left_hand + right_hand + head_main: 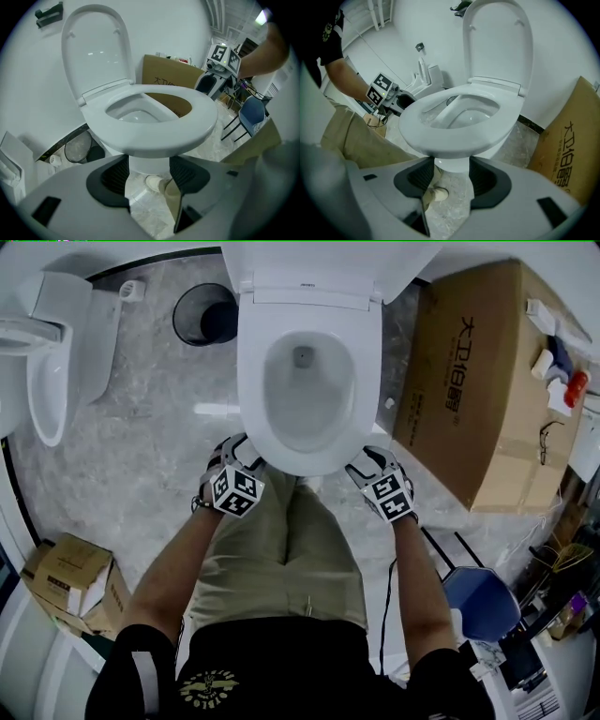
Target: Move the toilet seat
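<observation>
White toilet seat (154, 136) lies just above and ahead of both claws, its length running away from them. Equally near, the left claw (149, 171) and right claw (451, 176) gape wide, holding nothing.

White toilet seat (251, 390), grey marbled floor (141, 465), brown cardboard box (478, 381), blue chair (478, 601), black bin (204, 315).

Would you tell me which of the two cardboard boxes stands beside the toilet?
The large cardboard box right of the toilet; the small cardboard box sits apart, on the person's left.
</observation>
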